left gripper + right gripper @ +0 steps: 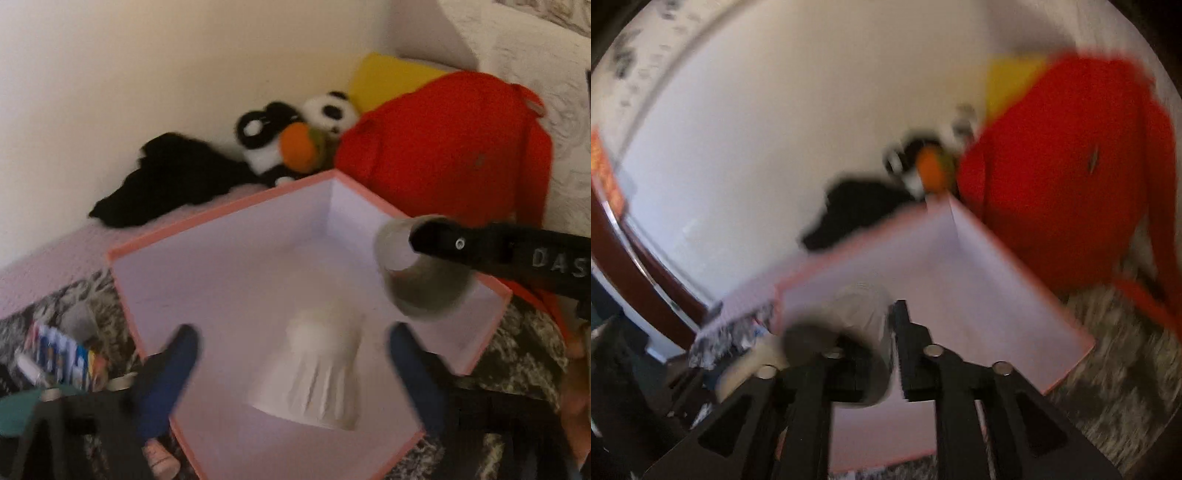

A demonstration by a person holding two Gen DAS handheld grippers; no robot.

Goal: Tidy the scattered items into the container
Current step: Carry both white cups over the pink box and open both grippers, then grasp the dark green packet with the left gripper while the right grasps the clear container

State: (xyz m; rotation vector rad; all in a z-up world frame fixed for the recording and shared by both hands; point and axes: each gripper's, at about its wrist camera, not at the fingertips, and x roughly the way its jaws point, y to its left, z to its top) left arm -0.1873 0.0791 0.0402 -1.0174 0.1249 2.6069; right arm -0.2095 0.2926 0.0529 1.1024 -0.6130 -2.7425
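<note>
A pink-rimmed box (229, 218) with a pale inside stands open on the patterned bed cover. A white paper cup (314, 373) lies on its side inside the box, between and below the blue fingers of my open left gripper (291, 354). My right gripper (424, 243) comes in from the right above the box and is shut on the rim of a second paper cup (410, 273). In the blurred right wrist view the held cup (849, 332) sits between the black fingers, over the box (997, 288).
A red bag (450, 147), a yellow cushion (388, 77), a panda plush (295, 133) and a black cloth (177, 181) lie behind the box against the wall. Several small items, among them a blue-and-white packet (62, 354), lie left of the box.
</note>
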